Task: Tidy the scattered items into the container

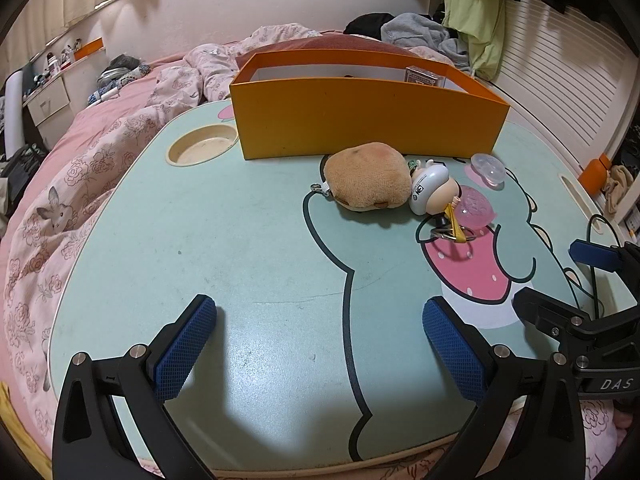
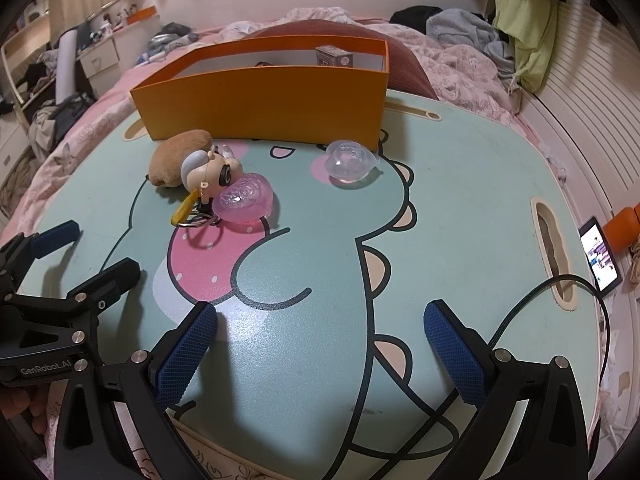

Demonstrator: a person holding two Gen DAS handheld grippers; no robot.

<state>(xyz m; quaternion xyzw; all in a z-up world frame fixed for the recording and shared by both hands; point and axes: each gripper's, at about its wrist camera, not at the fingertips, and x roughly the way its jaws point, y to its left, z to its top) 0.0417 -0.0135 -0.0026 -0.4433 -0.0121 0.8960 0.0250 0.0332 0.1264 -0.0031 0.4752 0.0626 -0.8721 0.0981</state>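
Fingers spread wide and empty on both tools: the left gripper (image 1: 320, 344) and right gripper (image 2: 320, 344) hover side by side over the near part of the lap table (image 1: 240, 240). Ahead lie a brown plush (image 1: 368, 178), a figurine keychain (image 1: 430, 190), a pink heart case (image 2: 244, 200) and a clear case (image 2: 350, 160), all before the orange box (image 2: 264, 96), which holds a small carton (image 2: 334, 56) and perhaps something more.

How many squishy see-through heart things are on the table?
2: a pink heart touching the little figure, and a clear heart by the orange box. More may hide inside it.
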